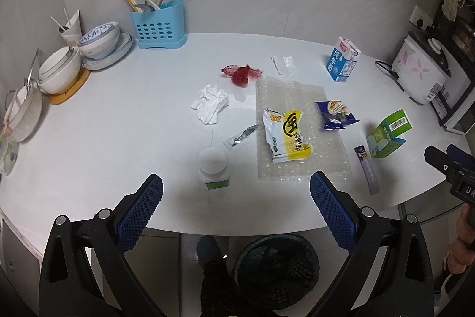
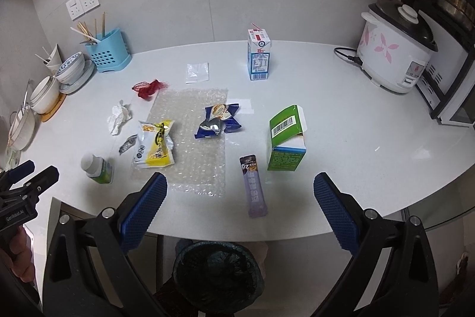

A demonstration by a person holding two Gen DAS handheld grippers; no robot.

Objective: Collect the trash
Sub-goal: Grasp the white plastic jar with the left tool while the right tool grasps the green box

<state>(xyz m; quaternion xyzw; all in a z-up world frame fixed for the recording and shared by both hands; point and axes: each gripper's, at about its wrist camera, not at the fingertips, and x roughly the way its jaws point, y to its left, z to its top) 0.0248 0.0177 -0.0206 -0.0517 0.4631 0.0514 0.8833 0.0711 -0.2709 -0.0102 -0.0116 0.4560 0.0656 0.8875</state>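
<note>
While both pairs of tongs hung at the near edge of the white table (image 2: 341, 138), nothing had yet been picked up. The left tongs (image 1: 236, 208) stood wide apart and empty, and the right tongs (image 2: 240, 208) likewise gaped with nothing between the blue pads. Litter lay scattered across the table: a small white-capped plastic bottle with a green label (image 1: 213, 168), a crumpled white tissue (image 1: 210, 104), a yellow-and-white snack wrapper (image 1: 286, 135) resting on a clear sheet of bubble wrap (image 1: 297, 97), a torn blue foil packet (image 2: 218, 121), a long purple sachet (image 2: 253, 186), an open green cardboard box (image 2: 286, 138), a red mesh net (image 1: 242, 73) and a blue-and-white milk carton (image 2: 259, 55) standing farther back. Under the table edge, between the two pairs of tongs, sat a round black-lined bin (image 2: 218, 277).

From where I stood, the purple sachet looked the natural pick for the right tongs: it lay just ahead of them, slightly left of centre, its long axis running nearly straight away from the pads, so the jaws would close across its narrow width. The little bottle sat almost dead ahead of the left tongs, nearer that hand than the other
</note>
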